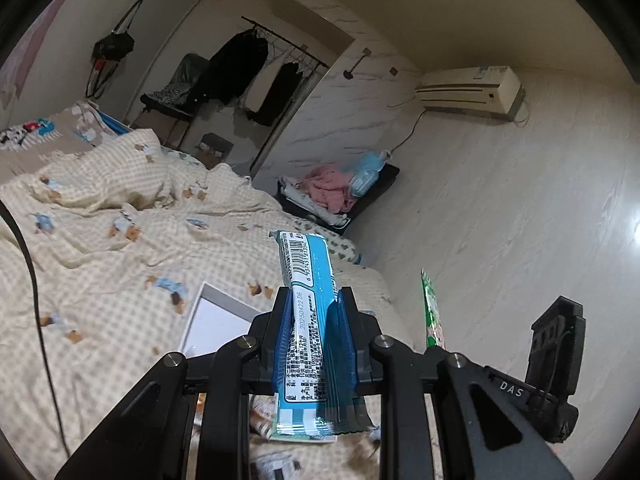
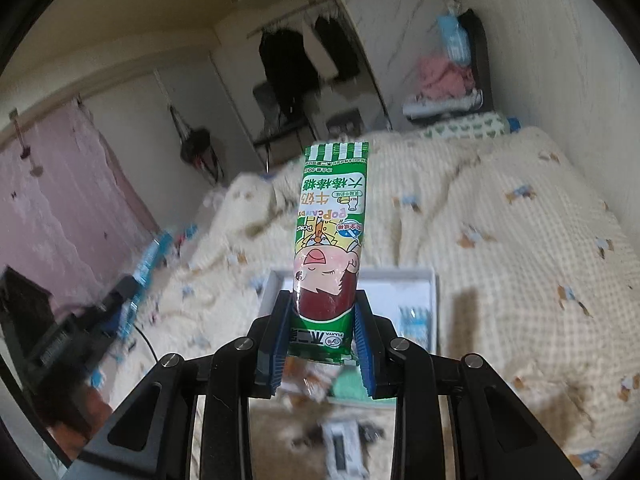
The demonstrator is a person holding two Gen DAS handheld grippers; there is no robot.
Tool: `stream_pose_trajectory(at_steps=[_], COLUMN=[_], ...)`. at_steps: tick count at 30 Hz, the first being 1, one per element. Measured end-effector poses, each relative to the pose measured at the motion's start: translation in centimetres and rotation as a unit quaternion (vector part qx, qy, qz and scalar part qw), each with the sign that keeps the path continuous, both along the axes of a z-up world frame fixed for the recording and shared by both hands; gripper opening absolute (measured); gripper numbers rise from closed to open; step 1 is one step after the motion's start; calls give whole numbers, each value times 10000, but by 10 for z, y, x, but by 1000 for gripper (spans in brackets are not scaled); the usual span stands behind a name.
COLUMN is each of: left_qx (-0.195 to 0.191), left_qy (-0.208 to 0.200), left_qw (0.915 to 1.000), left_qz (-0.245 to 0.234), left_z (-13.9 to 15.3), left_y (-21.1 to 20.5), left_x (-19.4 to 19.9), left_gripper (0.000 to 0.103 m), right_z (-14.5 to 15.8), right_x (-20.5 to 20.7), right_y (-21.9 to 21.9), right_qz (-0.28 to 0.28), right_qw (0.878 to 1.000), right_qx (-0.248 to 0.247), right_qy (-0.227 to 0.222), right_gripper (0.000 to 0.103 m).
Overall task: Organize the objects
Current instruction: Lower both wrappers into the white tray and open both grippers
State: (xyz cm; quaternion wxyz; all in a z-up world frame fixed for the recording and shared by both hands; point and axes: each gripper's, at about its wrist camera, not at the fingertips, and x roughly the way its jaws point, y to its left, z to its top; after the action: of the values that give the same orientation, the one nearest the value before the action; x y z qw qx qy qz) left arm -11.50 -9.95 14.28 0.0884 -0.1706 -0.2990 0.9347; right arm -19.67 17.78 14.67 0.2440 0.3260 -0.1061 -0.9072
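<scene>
Blue and white, a long snack packet stands nearly upright in the middle of the left wrist view, clamped between the two blue pads of the left gripper. Its barcode end pokes up past the fingertips and its lower end hangs below them. Behind it, filling the left half of the frame, lies a bed under a cream checked quilt. A white box sits open on the quilt just left of the gripper. At the right edge of the frame the right gripper shows as a black body, with a thin green packet seen edge-on beside it. High on the wall at upper right hangs an air conditioner, and dark clothes hang from a rail at upper centre.

In the right wrist view, the green packet rises from the centre, printed with a cartoon face and upside-down lettering. The right gripper is closed on its lower part, a blue pad pressing on each side. Directly behind it the white box lies open on the quilt, with a pale blue packet inside at its right. The left gripper is a blurred black shape at lower left, with streaks of blue next to it. Pink curtain covers the left side.
</scene>
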Motion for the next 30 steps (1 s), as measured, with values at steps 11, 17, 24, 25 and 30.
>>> stream_pose_trajectory(at_steps=[11,17,24,25,30], left_qx=[-55,-277,-602,-669,-777], left_qy=[-576,-690,-827,-861,-763], left_qw=[9980,9964,9943,9938,9940], left_qz=[-239,-399,-313,-230,-78], left_z=[-91,-112,-127,-128,-130], left_y=[0,12,23,24,27], left_x=[-44,-59,-64,-64,-60], left_gripper=[25,25,25,25,25], right_z=[-108,-132,-143,-145,-154], right_x=[-40,-54,-58,-58,-58], right_y=[-10,-9,-17,-17,-17], right_qz=[128,143,217,225,207], right_qw=[9968,9948,9942,9941,9935], right_qx=[-245,-339,-417,-417,-473], right_qy=[-754,-952,-972,-981,-1016], right_gripper=[31,31,31,31,31])
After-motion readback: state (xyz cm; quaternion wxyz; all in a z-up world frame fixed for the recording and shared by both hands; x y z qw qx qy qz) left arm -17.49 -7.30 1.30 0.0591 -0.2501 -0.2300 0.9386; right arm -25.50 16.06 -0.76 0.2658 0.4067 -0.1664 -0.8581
